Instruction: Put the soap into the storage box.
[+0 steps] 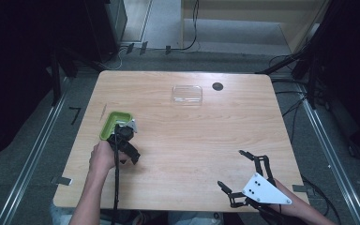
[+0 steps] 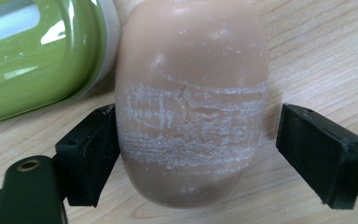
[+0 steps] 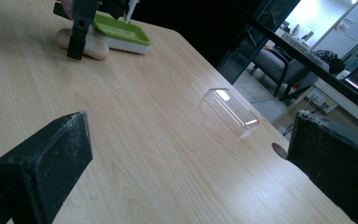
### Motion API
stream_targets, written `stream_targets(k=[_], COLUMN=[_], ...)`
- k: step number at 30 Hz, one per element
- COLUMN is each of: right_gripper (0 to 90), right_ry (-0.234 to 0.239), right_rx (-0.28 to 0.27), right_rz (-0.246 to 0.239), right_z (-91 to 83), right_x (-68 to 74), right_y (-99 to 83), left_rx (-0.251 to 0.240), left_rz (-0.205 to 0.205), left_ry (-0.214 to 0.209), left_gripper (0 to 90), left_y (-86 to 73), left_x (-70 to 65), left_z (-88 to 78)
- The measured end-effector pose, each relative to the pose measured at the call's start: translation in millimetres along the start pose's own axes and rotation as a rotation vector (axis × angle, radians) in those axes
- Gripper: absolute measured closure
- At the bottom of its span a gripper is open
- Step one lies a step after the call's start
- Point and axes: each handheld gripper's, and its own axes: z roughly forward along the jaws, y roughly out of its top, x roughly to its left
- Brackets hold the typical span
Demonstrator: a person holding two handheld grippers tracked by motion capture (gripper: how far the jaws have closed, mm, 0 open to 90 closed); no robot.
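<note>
Bread roll (image 2: 191, 107) between left fingers (image 2: 91, 154) — seemingly ungripped

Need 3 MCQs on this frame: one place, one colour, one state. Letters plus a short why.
1. Where does the tan roll lie?
A. in the tray
B. on the table beside the tray
C. in the clear box
2. What colour is the tray?
A. green
B. red
C. blue
3. How do the right tool's jaws stand?
A. shut on the roll
B. shut on the clear box
C. open, empty

Key: B, the tan roll rests on the table next to the tray; A, it is lime green; C, the right tool is spread with only wood between its jaws.
</note>
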Motion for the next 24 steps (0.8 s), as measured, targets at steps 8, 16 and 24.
stream_targets(k=[8,16,24], right_gripper=[0.0,0.0,0.0], right_ry=[0.001,0.001,0.001], right_rx=[0.000,0.000,0.000], right_rz=[-0.002,-0.001,-0.001], right_z=[0.4,0.5,0.3], right_x=[0.2,0.1,-0.1], right_y=[0.1,0.1,0.1], left_rx=[-0.012,-0.027,-0.015], left_rz=[-0.009,0.002,0.018], left_ry=[0.037,0.041,0.029], left_gripper=[25.7,33.0,33.2], left_y=[-1.4,-4.1,-5.5], left_x=[0.1,0.1,1.2], left_z=[-2.1,-3.9,-4.7])
